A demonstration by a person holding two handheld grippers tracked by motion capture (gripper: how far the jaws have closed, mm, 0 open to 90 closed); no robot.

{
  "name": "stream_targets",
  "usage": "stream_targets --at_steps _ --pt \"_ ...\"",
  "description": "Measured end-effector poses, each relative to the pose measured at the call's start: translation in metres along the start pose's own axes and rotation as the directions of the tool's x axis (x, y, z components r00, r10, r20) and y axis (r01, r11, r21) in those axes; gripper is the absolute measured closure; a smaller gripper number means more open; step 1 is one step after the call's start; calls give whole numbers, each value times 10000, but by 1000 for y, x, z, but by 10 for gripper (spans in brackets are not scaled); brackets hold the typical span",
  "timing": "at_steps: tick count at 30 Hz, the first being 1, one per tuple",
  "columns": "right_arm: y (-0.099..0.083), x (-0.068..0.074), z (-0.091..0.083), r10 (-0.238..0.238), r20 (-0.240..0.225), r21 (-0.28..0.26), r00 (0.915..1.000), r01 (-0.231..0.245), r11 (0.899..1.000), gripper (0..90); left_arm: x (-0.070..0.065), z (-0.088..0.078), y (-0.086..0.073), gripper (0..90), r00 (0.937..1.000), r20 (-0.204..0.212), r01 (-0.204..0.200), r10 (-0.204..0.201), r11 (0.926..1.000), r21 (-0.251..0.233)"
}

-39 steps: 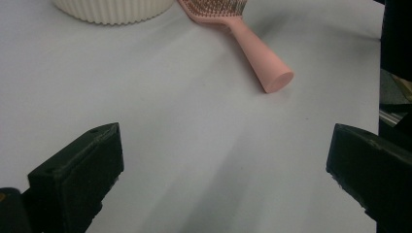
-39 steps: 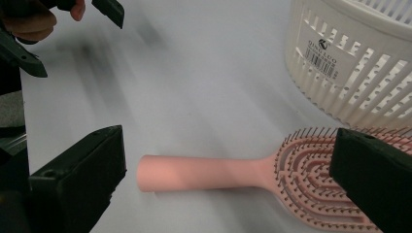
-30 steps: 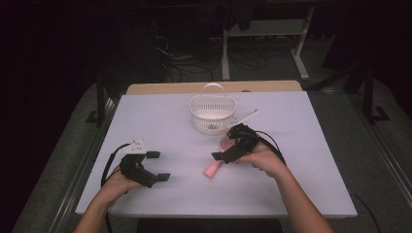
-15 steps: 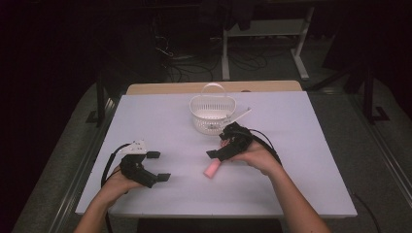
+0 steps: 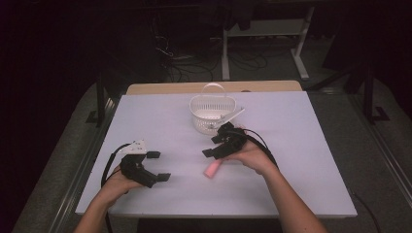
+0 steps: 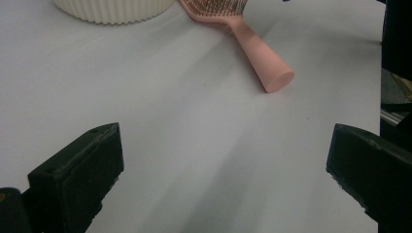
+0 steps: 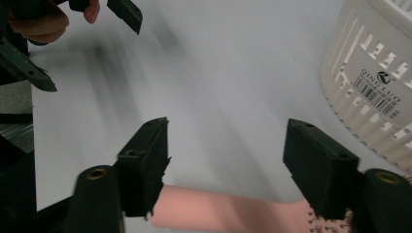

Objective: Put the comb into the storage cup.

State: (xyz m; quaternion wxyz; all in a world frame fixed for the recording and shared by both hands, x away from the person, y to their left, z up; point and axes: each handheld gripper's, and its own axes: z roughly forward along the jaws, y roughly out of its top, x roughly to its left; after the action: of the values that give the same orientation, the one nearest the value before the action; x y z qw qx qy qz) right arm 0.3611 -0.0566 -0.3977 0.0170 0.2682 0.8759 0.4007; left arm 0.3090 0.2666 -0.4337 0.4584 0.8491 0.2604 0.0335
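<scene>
Brush (image 5: 212, 169): pink, mid-table, just in front of basket (image 5: 212, 114).
Right gripper (image 7: 228, 167): jaws half open, just been closing, straddling handle, not gripping.
Left gripper (image 5: 156, 166): wide open, empty.
Handling: light, rigid, smooth; grip mid-handle.

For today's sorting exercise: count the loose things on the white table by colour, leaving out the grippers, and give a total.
Pink: 1, the hairbrush
White: 1, the basket
Total: 2
</scene>
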Motion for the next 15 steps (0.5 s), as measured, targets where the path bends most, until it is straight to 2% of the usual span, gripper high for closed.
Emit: stream_targets --at_steps 7,15 --pt "-1 4 5 -44 -8 267 10000 44 9996 523 0 -2 0 2 10000 -36 -34 34 10000 -20" --pt "0 9 12 -342 -79 608 9994 346 9975 778 1 -1 -1 2 10000 -40 -29 29 10000 -7"
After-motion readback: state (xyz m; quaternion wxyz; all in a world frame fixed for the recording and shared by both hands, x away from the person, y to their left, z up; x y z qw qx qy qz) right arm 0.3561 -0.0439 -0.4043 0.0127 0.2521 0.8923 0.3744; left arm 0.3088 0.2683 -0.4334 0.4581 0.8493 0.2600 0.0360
